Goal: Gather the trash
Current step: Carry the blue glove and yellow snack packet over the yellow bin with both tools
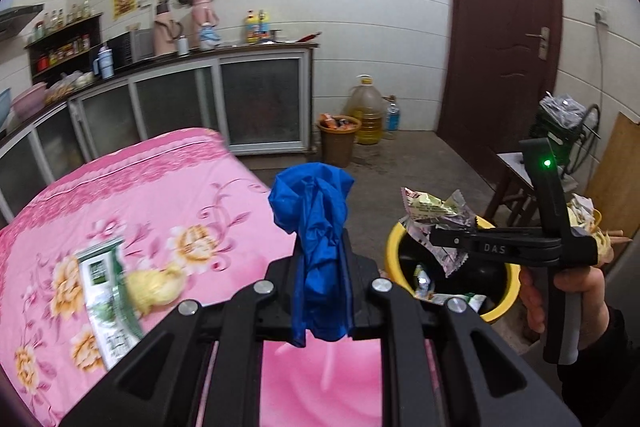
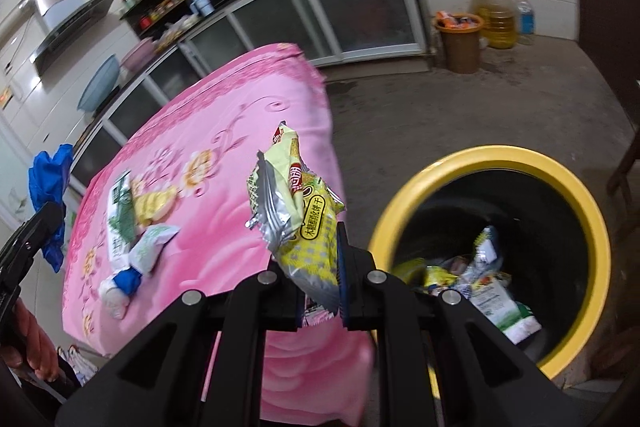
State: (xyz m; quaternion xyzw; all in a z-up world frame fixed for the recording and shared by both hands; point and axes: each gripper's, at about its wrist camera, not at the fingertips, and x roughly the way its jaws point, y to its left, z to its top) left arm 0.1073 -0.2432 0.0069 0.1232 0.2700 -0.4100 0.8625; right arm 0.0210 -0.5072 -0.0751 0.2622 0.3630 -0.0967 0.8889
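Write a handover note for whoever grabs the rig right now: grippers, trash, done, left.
Left gripper: shut on a crumpled blue plastic bag, held above the pink floral tablecloth, not yet at the bin.
Right gripper: shut on a yellow snack wrapper, beside the yellow-rimmed trash bin; from the left wrist view the wrapper hangs over the bin's rim.
Done: several wrappers already lie inside the bin.
Left: release the yellow wrapper, then the blue bag. On the table remain a green-and-white packet, a yellow crumpled piece, a pale green wrapper and a blue-and-white item.
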